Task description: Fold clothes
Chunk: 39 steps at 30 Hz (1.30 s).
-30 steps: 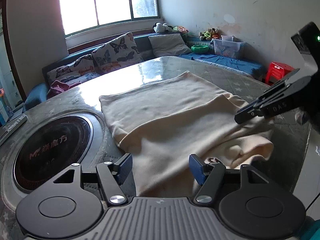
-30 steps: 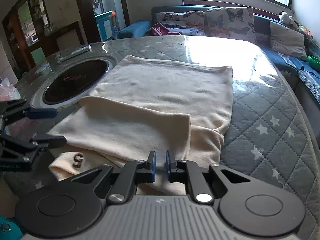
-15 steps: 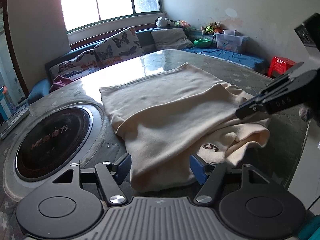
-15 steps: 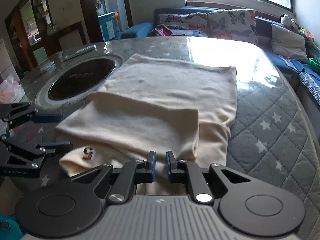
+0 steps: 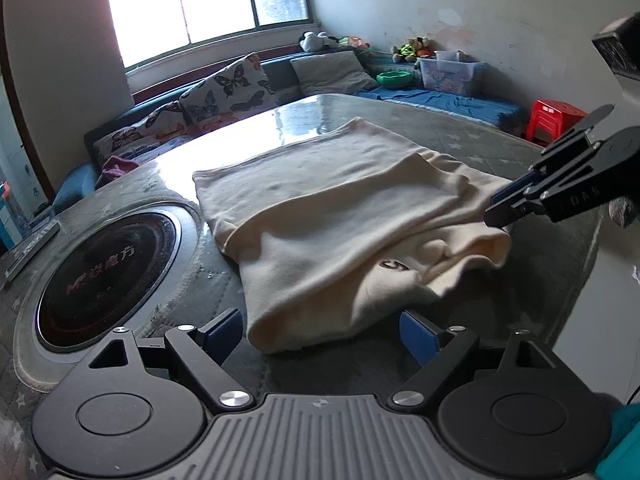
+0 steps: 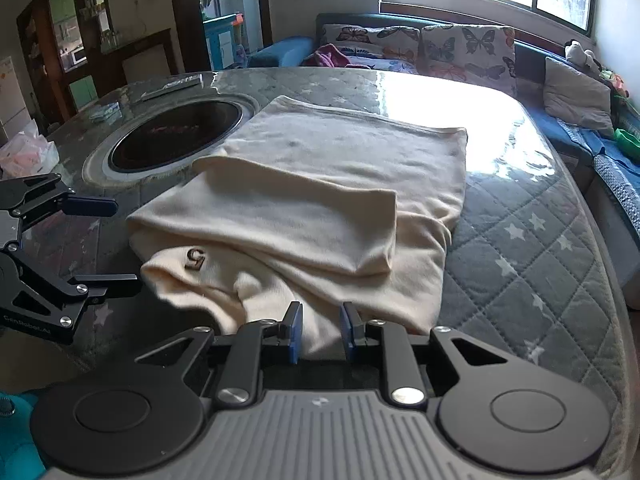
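A cream garment (image 5: 344,216) lies partly folded on the quilted grey table (image 6: 532,248), with a small "5" mark (image 6: 195,258) near its bunched near edge. It also shows in the right wrist view (image 6: 320,200). My left gripper (image 5: 322,334) is open and empty, just short of the garment's near corner. My right gripper (image 6: 320,334) has its jaws slightly apart at the garment's near edge, with cloth showing between them. It appears in the left wrist view (image 5: 504,210) at the garment's right side. The left gripper shows in the right wrist view (image 6: 108,244).
A round black induction cooktop (image 5: 104,268) is set into the table left of the garment. A sofa with butterfly cushions (image 5: 224,92) runs behind the table. A red stool (image 5: 556,116) and a storage box (image 5: 452,76) stand by the wall.
The right gripper's jaws have parted from shut to slightly open. Both grippers have drawn back from the garment, and the bunched edge with the "5" mark now lies uncovered.
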{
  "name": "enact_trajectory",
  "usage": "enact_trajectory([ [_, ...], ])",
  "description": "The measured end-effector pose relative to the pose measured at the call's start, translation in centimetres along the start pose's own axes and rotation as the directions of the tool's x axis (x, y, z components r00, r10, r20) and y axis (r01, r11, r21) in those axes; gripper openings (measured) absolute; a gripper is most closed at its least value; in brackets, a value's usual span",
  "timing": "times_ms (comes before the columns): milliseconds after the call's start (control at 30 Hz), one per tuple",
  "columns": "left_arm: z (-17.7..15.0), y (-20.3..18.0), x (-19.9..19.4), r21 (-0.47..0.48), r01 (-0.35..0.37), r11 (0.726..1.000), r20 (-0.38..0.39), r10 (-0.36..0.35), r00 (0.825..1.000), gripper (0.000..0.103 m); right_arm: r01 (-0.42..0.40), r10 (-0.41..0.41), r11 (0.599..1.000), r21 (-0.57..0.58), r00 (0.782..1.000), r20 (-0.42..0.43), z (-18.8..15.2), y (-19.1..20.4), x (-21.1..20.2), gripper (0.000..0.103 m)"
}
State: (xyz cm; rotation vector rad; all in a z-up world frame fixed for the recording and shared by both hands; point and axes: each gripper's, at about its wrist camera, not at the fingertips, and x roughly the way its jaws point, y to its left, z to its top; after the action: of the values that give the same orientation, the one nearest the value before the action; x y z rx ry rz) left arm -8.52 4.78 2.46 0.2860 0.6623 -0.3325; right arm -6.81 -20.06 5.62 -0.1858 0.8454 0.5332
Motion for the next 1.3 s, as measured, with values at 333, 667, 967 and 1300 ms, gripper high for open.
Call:
enact_trajectory([
  [333,-0.8,-1.5,-0.8,0.089,0.017,0.996,0.040,-0.021,0.999,0.086,0.020,-0.020,1.000,-0.010,1.000,-0.017,-1.2,-0.2,-0.9,0.022],
  [667,-0.4,-3.2,0.1,0.161,0.036,0.986,0.086,-0.050,0.995,0.080,0.025,-0.025,0.999,-0.021,0.999,-0.029,-1.9,0.2,-1.1,0.025],
  [967,-0.3,-4.4,0.9,0.228,0.048,0.972,0.112,-0.075,0.991,0.070,0.019,-0.021,0.998,-0.054,0.999,-0.040,-2.1,1.0,-1.3,0.026],
  [1300,0.4,-4.3,1.1,0.240,0.061,0.969,0.135,-0.095,0.986,0.017,0.046,-0.051,0.989,-0.143,0.998,-0.031,-2.5,2.1,-1.4,0.026],
])
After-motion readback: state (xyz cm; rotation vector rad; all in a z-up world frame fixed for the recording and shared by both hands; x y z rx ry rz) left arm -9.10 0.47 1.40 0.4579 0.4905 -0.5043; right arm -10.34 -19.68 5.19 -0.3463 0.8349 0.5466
